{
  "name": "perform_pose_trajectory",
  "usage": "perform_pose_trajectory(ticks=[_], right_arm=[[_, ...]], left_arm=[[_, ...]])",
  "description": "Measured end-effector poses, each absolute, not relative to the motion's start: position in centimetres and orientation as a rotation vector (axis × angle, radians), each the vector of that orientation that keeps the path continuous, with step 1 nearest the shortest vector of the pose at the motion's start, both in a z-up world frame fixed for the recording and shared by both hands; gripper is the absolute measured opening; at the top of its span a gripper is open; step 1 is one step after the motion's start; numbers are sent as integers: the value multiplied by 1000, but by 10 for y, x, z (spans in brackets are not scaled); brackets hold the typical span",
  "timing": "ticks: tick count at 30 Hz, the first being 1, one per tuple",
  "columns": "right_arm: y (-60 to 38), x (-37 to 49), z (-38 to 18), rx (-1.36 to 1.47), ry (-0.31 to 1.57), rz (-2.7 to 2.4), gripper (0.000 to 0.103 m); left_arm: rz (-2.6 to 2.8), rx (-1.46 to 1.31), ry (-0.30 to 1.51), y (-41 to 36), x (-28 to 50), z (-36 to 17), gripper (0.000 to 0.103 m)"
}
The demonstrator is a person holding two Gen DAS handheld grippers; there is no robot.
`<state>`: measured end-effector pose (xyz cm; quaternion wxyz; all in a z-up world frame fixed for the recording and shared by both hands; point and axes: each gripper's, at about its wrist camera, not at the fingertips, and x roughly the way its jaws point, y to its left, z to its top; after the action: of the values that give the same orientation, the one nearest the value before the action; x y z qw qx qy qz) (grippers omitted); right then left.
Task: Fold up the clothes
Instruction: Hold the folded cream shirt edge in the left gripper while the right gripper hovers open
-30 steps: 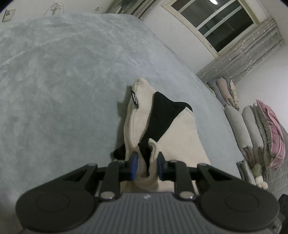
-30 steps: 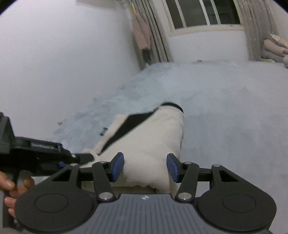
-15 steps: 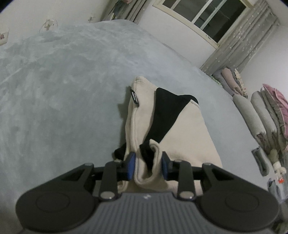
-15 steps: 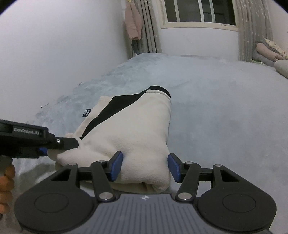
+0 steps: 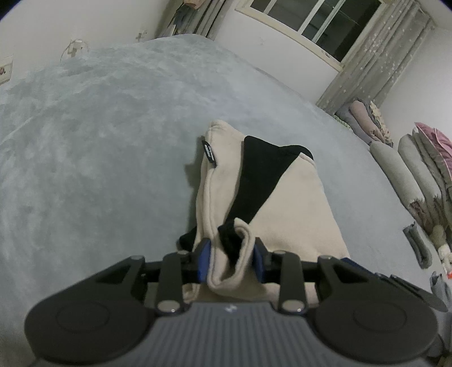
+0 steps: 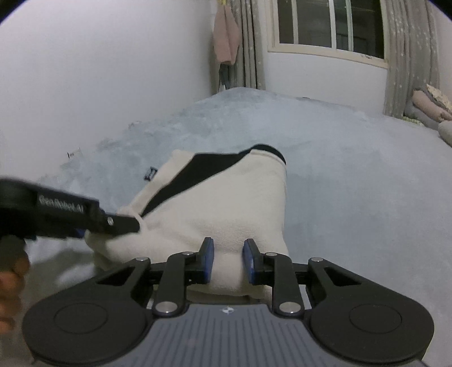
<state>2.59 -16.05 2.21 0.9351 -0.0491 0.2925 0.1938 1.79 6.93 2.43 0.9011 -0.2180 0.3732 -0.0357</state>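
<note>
Right gripper (image 6: 227, 261) jaws had just closed onto the fleece (image 6: 226, 209) hem at 6 o'clock; left gripper (image 5: 231, 261) eased slightly, hem fold between pads. Fleece lay on the bed (image 5: 99, 169). Likely ready for next fold.

Bedroom — bed (image 5: 113, 146), curtained window (image 6: 330, 25)

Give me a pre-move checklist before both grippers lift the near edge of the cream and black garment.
1. Right gripper on the near fold of the cream and black garment: ok, jaws just closed, pads press it.
2. Left gripper holding the near corner: cannot tell, jaws just opened further, fabric sits between them.
3. Both grips on the same edge: ok.
4. Bare grey blanket ahead of the garment: ok.
5. Layers underneath lying flat: cannot tell.
</note>
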Motion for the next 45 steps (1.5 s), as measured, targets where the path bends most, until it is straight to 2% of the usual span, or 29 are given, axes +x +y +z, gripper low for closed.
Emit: perform_pose_trajectory(ticks=[3, 7, 8, 15, 22, 27, 33, 45], right_arm=[[-162, 26, 20, -112, 602, 396, 21], [-168, 27, 18, -103, 612, 404, 19], [-168, 27, 17, -100, 614, 405, 19], [-156, 24, 18, -149, 603, 381, 19], [-165, 36, 41, -72, 602, 447, 20], [-163, 30, 18, -82, 613, 433, 21], [-179, 41, 42, -12, 638, 483, 21], [-156, 118, 50, -63, 783, 473, 21]], left_arm=[[-72, -439, 774, 68, 15, 27, 34], [-57, -442, 786, 73, 12, 31, 52], [-52, -441, 790, 74, 12, 31, 54], [-77, -513, 812, 89, 17, 15, 53], [-79, -530, 818, 92, 17, 13, 51], [-78, -492, 816, 88, 16, 9, 51], [-74, -491, 813, 88, 18, 9, 51], [-55, -405, 796, 72, 13, 11, 51]])
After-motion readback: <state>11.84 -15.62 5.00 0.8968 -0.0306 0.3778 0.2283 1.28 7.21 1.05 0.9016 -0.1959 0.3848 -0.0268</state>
